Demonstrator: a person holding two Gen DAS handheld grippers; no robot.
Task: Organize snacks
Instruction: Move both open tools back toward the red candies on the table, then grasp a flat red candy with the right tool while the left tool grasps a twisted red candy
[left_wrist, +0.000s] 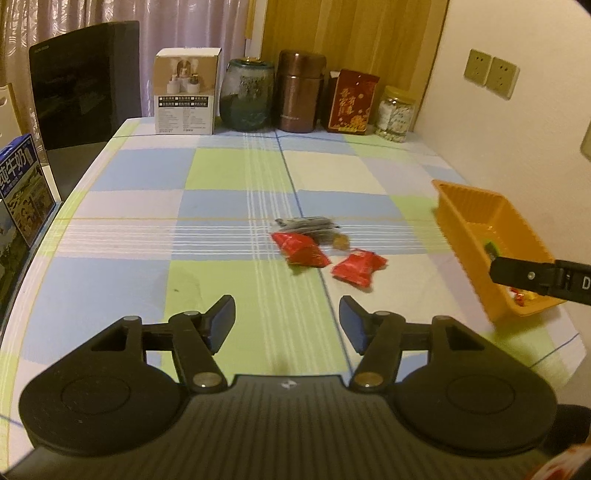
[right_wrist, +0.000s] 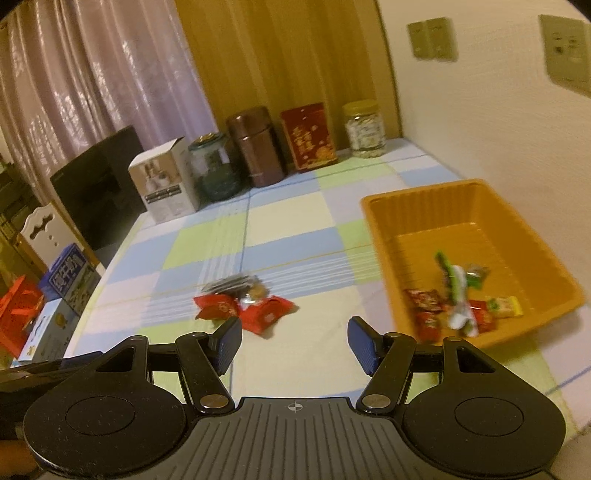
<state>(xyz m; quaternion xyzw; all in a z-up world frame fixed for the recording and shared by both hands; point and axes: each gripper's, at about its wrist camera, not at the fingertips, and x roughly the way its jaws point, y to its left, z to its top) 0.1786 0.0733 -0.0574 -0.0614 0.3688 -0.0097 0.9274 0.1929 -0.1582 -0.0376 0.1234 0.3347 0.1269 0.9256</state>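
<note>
While the left gripper hangs spread and empty over the checked cloth, two red packets and a dark one lie ahead; the carton at far left reads 纯牛奶. From the right wrist, the right gripper also gapes empty, packets just beyond, the orange bin holding several snacks.

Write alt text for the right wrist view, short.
The right gripper, open and empty, hovers over a checked tablecloth; ahead lie two red snack packets with a dark packet behind them. An orange bin at right already holds several snacks.
</note>
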